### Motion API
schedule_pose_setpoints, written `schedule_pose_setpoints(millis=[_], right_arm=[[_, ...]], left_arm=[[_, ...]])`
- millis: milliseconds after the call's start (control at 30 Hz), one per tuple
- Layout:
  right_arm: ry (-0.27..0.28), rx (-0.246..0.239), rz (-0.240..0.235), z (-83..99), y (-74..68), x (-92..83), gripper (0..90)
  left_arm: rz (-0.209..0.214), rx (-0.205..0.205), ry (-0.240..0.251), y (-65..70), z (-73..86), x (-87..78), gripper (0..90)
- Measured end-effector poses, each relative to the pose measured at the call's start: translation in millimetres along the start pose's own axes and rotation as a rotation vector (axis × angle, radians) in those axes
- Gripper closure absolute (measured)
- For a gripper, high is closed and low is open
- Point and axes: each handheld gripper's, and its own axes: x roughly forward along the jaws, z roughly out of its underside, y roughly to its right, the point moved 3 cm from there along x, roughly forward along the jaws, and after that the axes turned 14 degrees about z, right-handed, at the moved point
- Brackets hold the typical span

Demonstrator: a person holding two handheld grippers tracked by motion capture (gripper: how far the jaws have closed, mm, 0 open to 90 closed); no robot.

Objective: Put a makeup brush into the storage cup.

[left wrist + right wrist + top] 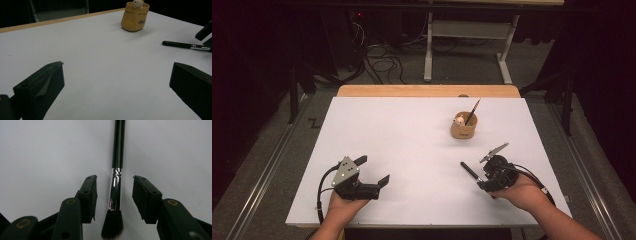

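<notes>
Right gripper [115, 185] low over table, jaws apart astride brush [115, 192], untouched; left gripper [374, 170] resting, wide open, empty

High view overhead, gripper views low, sharing brush [185, 45]

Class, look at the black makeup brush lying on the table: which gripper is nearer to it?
Right: the right gripper straddles the brush, pads not touching; the left gripper sits far across the table.
</notes>
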Motion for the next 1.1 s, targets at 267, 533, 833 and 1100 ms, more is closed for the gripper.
schedule_pose_setpoints(millis=[267, 533, 833, 1100], right_arm=[[-0.037, 0.005, 0.004, -1.2, -4.0, 7.7, 62.6], [-0.029, -0.011, -0.003, -1.4, -3.1, 11.7, 66.8], [-0.032, -0.014, 0.006, -2.7, -1.4, 12.1, 69.6], [-0.043, -0.004, 0.003, -5.5, 0.0, 15.3, 73.7]], left_arm=[[0.0, -0.005, 0.002, -0.5, -0.7, -0.4, 0.6], [0.0, -0.004, 0.002, -0.4, -0.6, -0.4, 0.6], [0.001, -0.003, -0.003, -0.6, -0.3, -0.5, 0.6], [0.002, -0.01, 0.001, -0.7, -0.7, -0.5, 0.7]])
